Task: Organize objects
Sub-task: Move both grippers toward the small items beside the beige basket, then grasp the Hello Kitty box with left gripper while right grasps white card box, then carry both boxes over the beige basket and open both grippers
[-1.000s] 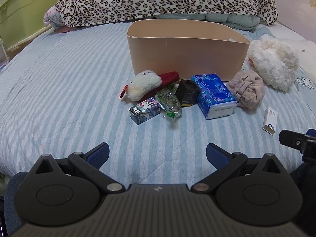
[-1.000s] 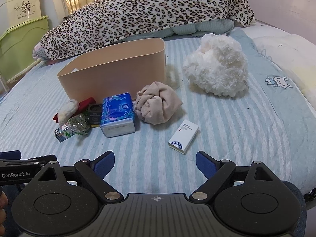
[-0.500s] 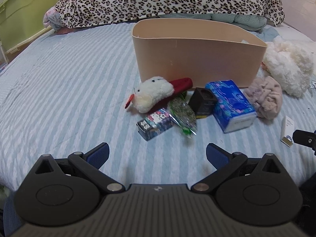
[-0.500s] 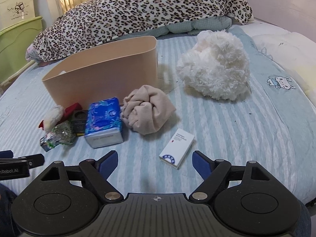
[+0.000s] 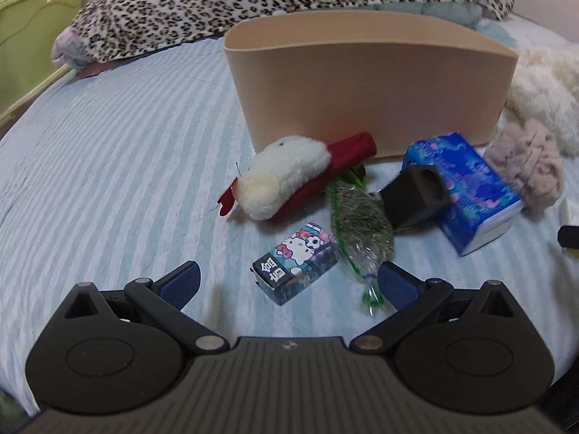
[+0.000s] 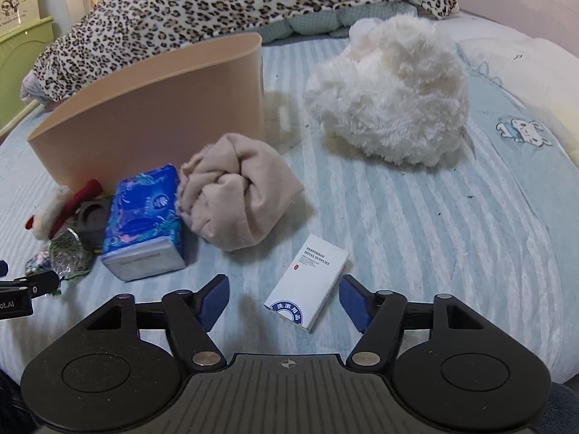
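A tan bin (image 5: pixel 365 83) stands on the striped bed; it also shows in the right wrist view (image 6: pixel 152 108). Before it lie a white and red plush toy (image 5: pixel 286 177), a cartoon carton (image 5: pixel 296 266), a clear packet of greenish bits (image 5: pixel 362 228), a black cube (image 5: pixel 416 195), a blue tissue pack (image 5: pixel 466 188) and a beige cloth (image 6: pixel 239 191). My left gripper (image 5: pixel 289 284) is open, with the carton between its fingertips. My right gripper (image 6: pixel 286 300) is open, with a white box (image 6: pixel 309 289) between its fingertips.
A fluffy white plush (image 6: pixel 391 90) lies right of the bin. A leopard-print blanket (image 5: pixel 275 0) is heaped along the back of the bed. Green furniture (image 5: pixel 32 36) stands at the far left. A pale pillow (image 6: pixel 524 68) lies at the right.
Both grippers have moved forward and down toward the bed. The carton now sits between the left fingertips and the white box between the right ones. Both stay open.
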